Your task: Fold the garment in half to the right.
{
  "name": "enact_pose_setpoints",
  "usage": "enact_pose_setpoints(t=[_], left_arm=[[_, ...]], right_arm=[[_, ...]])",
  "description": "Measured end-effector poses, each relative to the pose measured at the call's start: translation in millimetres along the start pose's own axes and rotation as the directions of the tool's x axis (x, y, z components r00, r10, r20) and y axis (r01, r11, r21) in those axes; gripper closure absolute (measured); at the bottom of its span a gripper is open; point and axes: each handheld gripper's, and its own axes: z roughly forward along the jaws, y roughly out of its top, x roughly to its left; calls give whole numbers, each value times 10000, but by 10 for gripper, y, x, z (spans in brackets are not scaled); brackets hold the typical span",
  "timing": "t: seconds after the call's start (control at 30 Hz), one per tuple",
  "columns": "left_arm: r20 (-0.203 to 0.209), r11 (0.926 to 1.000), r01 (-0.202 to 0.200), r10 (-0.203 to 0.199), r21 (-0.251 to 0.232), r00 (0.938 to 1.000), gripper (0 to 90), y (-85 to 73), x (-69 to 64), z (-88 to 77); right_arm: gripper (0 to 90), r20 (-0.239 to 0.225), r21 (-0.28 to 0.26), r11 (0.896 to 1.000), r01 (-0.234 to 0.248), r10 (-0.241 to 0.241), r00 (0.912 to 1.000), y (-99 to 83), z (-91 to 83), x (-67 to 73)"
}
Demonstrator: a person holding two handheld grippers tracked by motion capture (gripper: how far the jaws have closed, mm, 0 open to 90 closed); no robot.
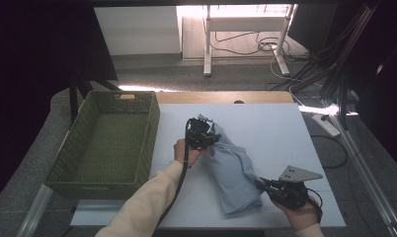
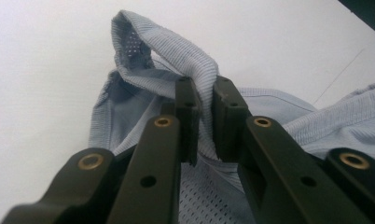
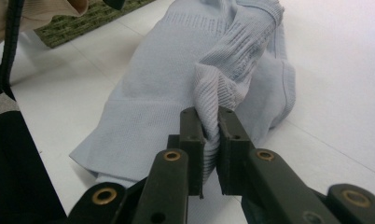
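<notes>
**Ana:** Fabric first: where does the pale blue garment [image 1: 232, 170] sit?

**Ben:** On the white worktop [image 1: 275, 133], stretched between the two tools. The left tool [image 1: 206, 136] has its jaws clamped on a ribbed hem at the far end; in the left gripper view that hem [image 2: 202, 88] rises in a loop just beyond the pads. The right tool [image 1: 263, 186] is pinched shut on another ribbed edge [image 3: 212, 121] at the near end.

**Ana:** So both grips are on thin folds. What makes this step go well?

**Ben:** My guess is it's a fold or a lift toward the green basket [image 1: 149, 131], which stands well off to the left tool's outer side. Keep both tools squeezed, raise them together, and hold the cloth lightly taut between them so the middle doesn't drag.

**Ana:** Risk?

**Ben:** The hem slipping out of the right tool; only a narrow pleat sits between its pads. Move slowly and evenly.
</notes>
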Motion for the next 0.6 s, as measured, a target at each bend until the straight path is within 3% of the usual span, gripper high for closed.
enact_pose_setpoints(t=[0.6], left_arm=[[-19, 9988, -59, 60, 476, 10000, 803, -1, -38, 225]], right_arm=[[824, 393, 1116, 9932, -324, 282, 9988, -76, 64, -116]])
